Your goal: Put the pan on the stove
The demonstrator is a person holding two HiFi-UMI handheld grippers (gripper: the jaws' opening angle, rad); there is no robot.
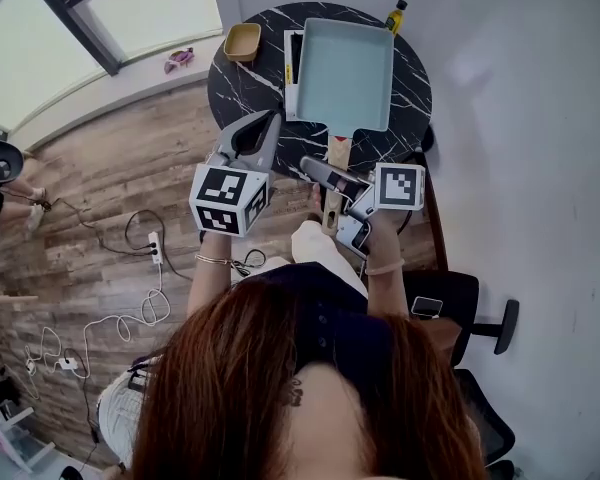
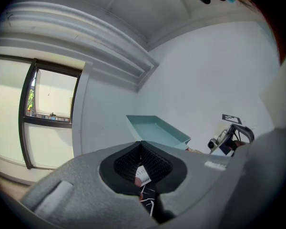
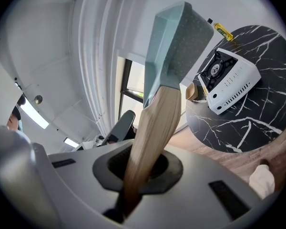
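pan [image 1: 342, 68]: long axis fore-aft, handle [image 1: 337, 156] toward person [image 1: 310, 388] | right gripper [image 1: 320, 171]: pinching handle | left gripper [image 1: 272, 121]: pressed together

Black marble table [image 1: 235, 98], tan bowl [image 1: 242, 41] and yellow bottle [image 1: 395, 16] on it, power strip [image 1: 156, 248] on floor [image 1: 100, 178]

Bowl [image 1: 242, 41], bottle [image 1: 395, 15] flank stove [image 3: 231, 82]; front seemingly free.
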